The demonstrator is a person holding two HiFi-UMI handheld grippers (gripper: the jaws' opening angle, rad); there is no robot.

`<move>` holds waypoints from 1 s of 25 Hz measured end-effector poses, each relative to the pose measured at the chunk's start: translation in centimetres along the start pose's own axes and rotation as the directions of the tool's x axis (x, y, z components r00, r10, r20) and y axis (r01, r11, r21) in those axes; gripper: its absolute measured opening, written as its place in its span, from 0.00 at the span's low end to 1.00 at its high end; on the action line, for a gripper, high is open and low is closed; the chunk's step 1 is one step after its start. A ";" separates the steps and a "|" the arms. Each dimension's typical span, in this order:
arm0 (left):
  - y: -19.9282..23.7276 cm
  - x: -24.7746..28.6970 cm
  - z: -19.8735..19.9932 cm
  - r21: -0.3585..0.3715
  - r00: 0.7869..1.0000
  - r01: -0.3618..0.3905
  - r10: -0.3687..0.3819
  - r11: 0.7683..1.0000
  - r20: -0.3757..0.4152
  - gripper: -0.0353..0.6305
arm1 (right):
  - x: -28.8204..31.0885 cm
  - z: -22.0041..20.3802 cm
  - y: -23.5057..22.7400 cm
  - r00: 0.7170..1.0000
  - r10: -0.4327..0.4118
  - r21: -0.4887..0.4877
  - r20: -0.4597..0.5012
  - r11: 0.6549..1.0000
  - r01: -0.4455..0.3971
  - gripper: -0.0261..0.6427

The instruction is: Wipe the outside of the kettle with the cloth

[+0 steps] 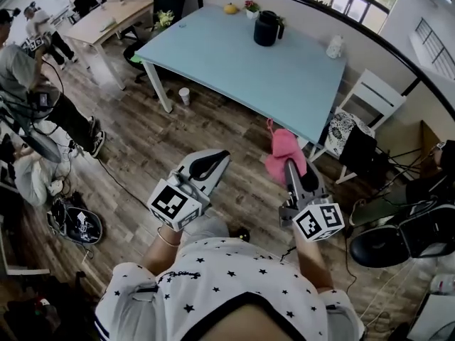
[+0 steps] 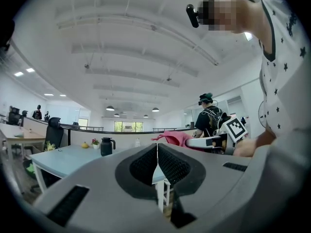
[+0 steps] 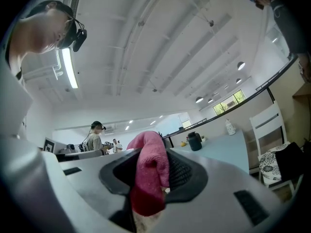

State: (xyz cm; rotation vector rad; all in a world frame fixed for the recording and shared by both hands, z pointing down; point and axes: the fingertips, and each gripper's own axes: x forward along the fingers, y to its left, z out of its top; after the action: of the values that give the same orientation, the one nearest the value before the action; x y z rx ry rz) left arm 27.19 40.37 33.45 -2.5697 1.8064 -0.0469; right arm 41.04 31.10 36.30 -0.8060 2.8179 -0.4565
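The pale blue desk stands on white legs on a wooden floor. Along its far edge sit a black kettle, a yellow fruit and a small potted flower. A white jar stands near the right edge. A paper cup rests on the floor beside one leg.

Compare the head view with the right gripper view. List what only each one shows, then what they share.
Only the head view shows the paper cup standing on the floor by the table and the dark bag lying on the floor at the left.

Only the right gripper view shows the ceiling with its light strip. It also shows the right gripper up close, its jaws shut on the cloth.

Both show that pink cloth, the black kettle on the table, and the white chair.
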 end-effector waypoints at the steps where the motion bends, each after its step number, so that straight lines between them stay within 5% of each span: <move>1: 0.0 0.3 -0.2 -0.002 1.000 -0.002 0.002 1.000 -0.005 0.10 | 0.1 0.1 -0.5 1.000 0.003 0.003 0.002 1.000 -0.003 0.24; 12: 5.1 2.9 -0.1 0.003 0.999 -0.041 0.041 0.999 0.002 0.10 | 4.0 1.2 -2.1 1.000 -0.004 0.010 0.009 1.000 0.004 0.24; 20: 12.4 7.6 0.2 0.046 1.000 -0.006 0.005 0.999 0.030 0.10 | 11.5 1.4 -4.4 0.999 -0.034 -0.019 0.022 0.999 0.034 0.24; 25: 18.2 8.9 -1.9 -0.002 1.000 0.002 -0.002 1.000 0.014 0.10 | 17.3 0.0 -4.8 0.999 -0.052 -0.025 -0.014 0.998 0.051 0.24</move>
State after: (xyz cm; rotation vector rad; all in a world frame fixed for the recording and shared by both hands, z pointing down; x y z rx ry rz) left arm 13.01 25.84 35.24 -2.5671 1.7997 -0.0262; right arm 28.82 17.90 36.51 -0.8856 2.8273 -0.4378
